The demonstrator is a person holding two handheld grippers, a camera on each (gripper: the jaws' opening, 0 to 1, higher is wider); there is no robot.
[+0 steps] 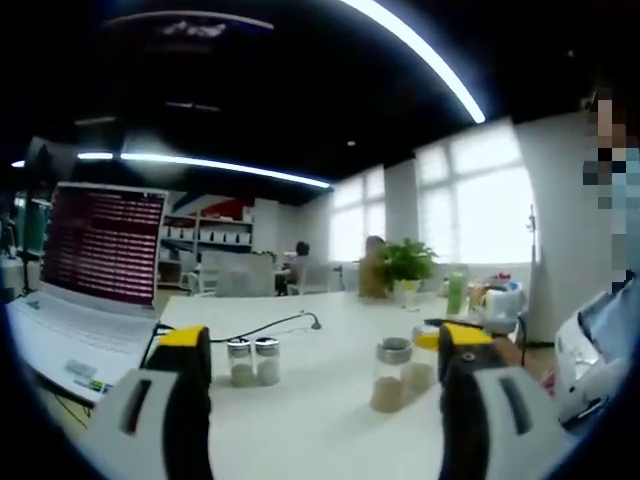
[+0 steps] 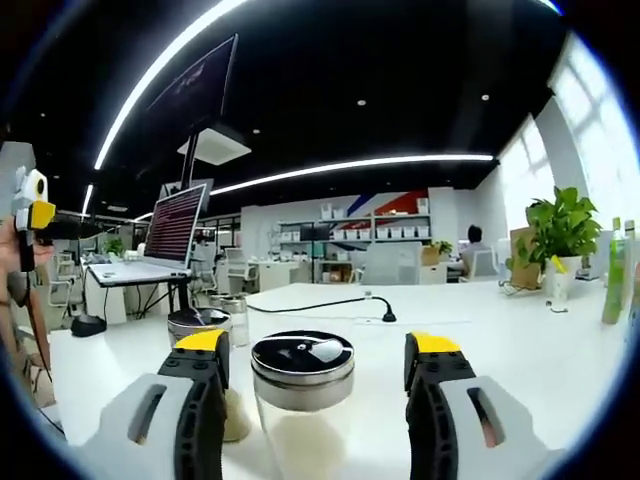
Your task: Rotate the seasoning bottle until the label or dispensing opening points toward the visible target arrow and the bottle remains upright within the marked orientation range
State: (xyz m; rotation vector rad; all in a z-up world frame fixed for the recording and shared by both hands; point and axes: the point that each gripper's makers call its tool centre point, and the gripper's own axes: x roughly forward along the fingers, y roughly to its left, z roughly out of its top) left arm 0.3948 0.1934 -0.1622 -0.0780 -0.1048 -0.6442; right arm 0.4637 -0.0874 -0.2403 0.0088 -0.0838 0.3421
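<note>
A clear seasoning bottle (image 2: pixel 302 372) with a black and silver lid stands upright on the white table (image 2: pixel 520 350), holding pale powder. My right gripper (image 2: pixel 320 345) is open around it, with a gap on each side between jaw and lid. A second jar (image 2: pixel 197 322) stands just behind the right gripper's left jaw. In the left gripper view, my left gripper (image 1: pixel 323 345) is open and holds nothing. Beyond it stand a grey-lidded jar (image 1: pixel 391 375), a yellow-lidded jar (image 1: pixel 423 362) and two small shakers (image 1: pixel 253 361). The left gripper (image 2: pixel 30 210), held in a hand, shows at the right gripper view's left edge.
An open laptop (image 1: pixel 100 250) sits on the table's left part, and a black cable (image 1: pixel 270 325) runs across the middle. A potted plant (image 1: pixel 405 262) and a green bottle (image 1: pixel 457 290) stand at the far side. A person (image 1: pixel 610 300) is at the right edge.
</note>
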